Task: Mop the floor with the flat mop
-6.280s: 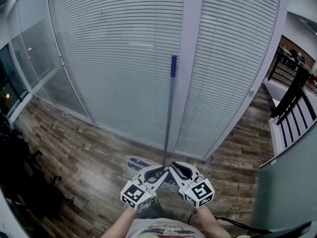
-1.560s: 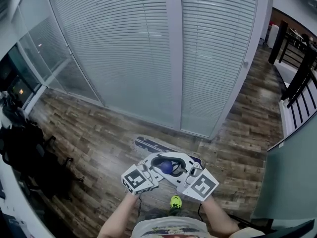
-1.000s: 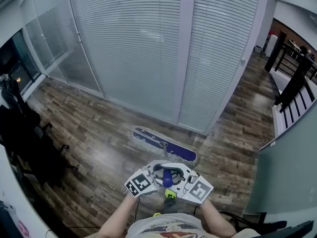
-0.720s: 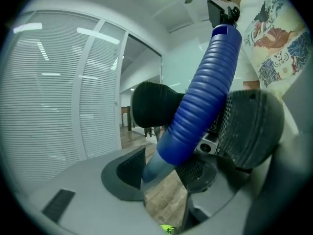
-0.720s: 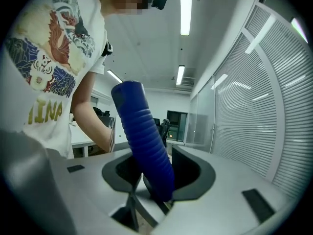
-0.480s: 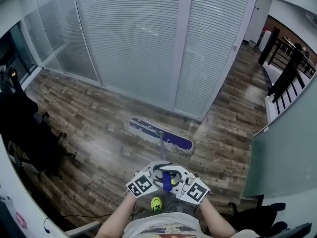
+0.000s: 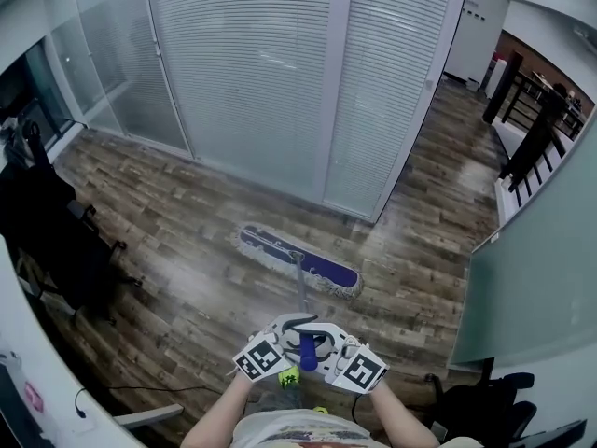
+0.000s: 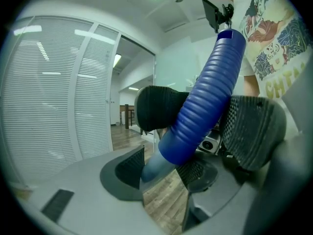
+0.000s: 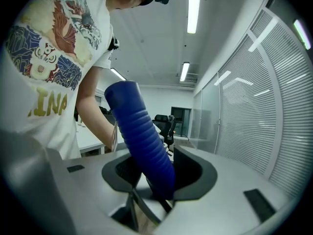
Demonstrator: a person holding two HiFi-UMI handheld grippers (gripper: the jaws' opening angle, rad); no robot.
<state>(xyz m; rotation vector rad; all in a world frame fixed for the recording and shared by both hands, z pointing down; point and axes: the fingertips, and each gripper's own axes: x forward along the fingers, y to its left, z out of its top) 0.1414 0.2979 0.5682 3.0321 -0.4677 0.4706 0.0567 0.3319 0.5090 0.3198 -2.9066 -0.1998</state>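
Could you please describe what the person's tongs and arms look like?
Both the left tongs and right tongs have light grey shells with black textured pads; each carries a cube of black-and-white square markers. The person wears a white short-sleeved T-shirt with colourful print.

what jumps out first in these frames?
The ribbed blue mop handle, filling both gripper views, stands between the jaws of the left gripper and right gripper; the left's jaws have just been opening. In the head view, the blue flat mop head lies on the wood floor before a wall of white blinds.
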